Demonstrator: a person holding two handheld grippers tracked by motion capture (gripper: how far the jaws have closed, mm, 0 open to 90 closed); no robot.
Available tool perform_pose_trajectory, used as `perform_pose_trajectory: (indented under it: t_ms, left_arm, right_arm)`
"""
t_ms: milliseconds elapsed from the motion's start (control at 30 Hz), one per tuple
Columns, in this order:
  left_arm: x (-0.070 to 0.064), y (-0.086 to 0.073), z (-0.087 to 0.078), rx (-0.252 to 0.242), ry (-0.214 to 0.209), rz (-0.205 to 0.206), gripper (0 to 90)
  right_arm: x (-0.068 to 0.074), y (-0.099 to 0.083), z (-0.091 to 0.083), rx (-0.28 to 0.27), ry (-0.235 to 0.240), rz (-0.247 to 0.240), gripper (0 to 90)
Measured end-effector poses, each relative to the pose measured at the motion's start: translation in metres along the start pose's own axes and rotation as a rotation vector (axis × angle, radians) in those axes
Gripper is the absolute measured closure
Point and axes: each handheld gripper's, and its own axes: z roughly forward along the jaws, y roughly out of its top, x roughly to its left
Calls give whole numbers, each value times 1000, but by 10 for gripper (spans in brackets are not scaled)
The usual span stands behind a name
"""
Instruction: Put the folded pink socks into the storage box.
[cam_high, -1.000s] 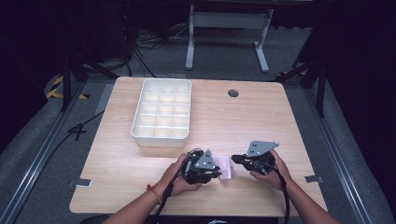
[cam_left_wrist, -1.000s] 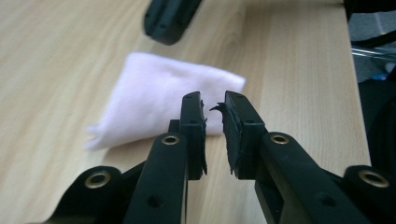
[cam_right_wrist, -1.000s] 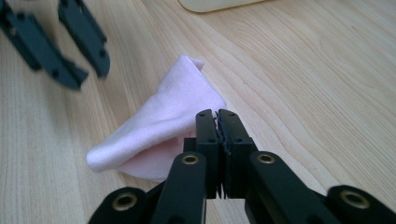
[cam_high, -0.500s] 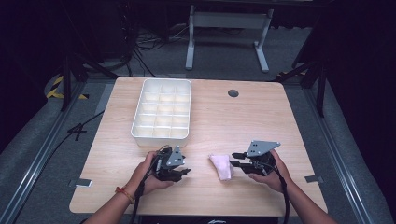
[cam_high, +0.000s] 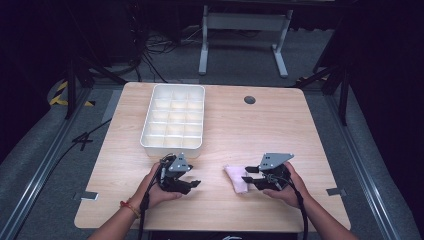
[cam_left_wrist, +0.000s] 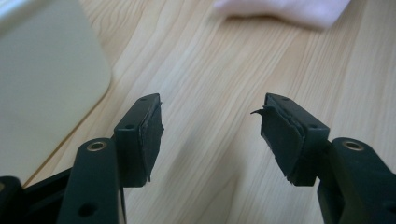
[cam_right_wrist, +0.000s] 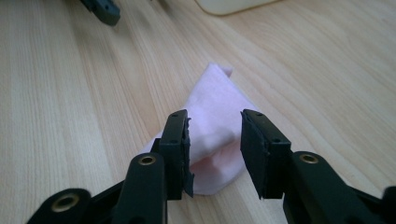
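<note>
Low and right of centre in the high view, the pink cloth (cam_high: 236, 178) lies flat on the surface (cam_high: 280, 125). Our right tool (cam_right_wrist: 214, 154) straddles its near fold, jaws partly open, gripping nothing yet. We should lower, then pinch the fold squarely. Our left tool (cam_left_wrist: 209, 135) gapes wide, empty, beside the white tray (cam_high: 172, 145).

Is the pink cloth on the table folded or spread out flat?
Folded. The pink cloth lies as a narrow, layered strip on the table, with a raised fold of fabric between the jaws of the right gripper.
</note>
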Motion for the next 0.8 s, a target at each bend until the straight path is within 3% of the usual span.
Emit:
perform_pose_trajectory:
  t_ms: [233, 567, 800]
  left_arm:
    - [-6, 22, 27, -6, -73, -26, 329]
    - [-15, 47, 63, 5, -179, -83, 279]
    - [-16, 58, 78, 10, -223, -120, 273]
  right_arm:
    - [-5, -7, 12, 53, 10, 13, 653]
    - [-8, -11, 14, 58, 34, 4, 688]
    - [-8, -12, 15, 60, 47, -13, 722]
